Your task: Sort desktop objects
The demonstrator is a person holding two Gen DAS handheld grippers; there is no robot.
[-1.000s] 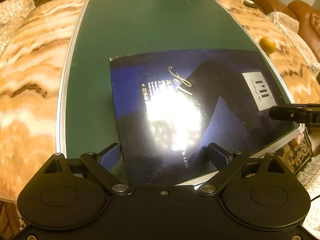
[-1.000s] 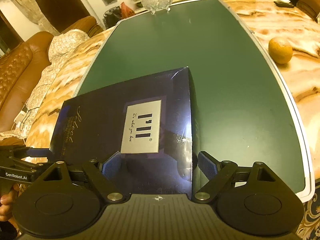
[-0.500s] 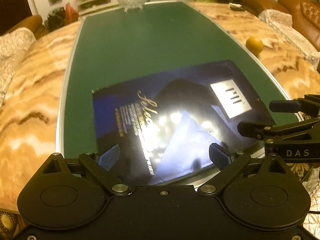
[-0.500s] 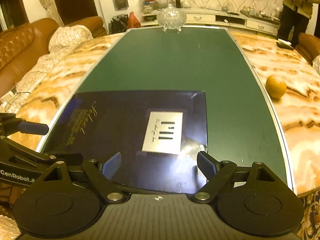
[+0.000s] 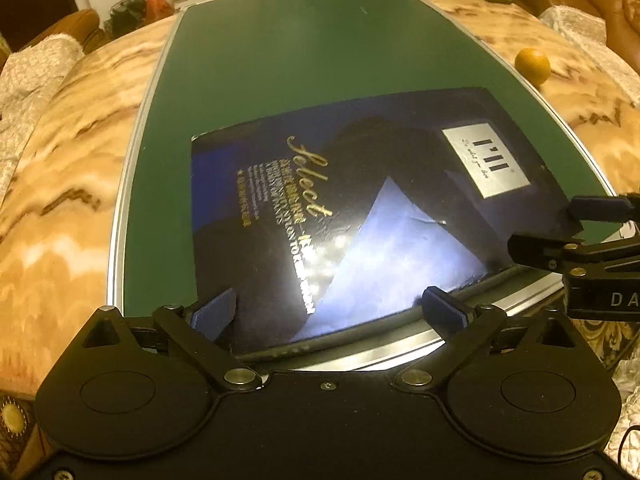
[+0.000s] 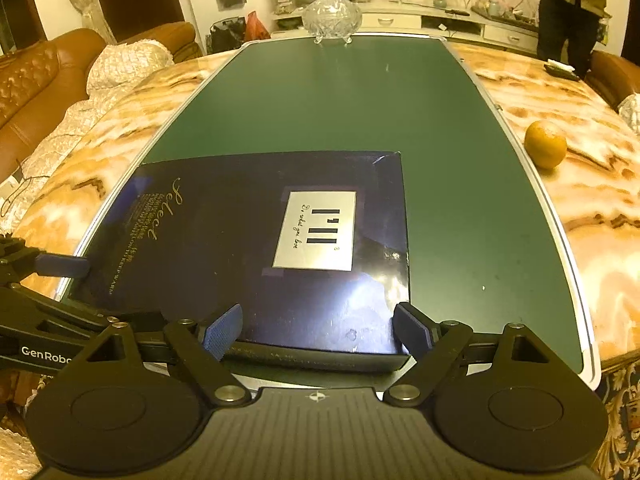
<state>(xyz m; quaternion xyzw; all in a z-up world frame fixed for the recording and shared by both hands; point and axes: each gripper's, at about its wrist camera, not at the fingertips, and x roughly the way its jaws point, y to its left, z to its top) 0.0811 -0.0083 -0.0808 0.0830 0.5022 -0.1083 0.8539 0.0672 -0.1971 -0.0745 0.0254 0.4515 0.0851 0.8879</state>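
On the green board covering the marble surface, a flat dark-blue box lies at the near edge. Left tool spreads wide open at its left end; right tool gapes equally wide at its right end. Farther right sits an orange.

The box is dark blue with gold writing and a silver square with black bars. Under it the green mat has a silver edge. The surface around the mat is swirly orange and white. Beside the mat sits an orange fruit.
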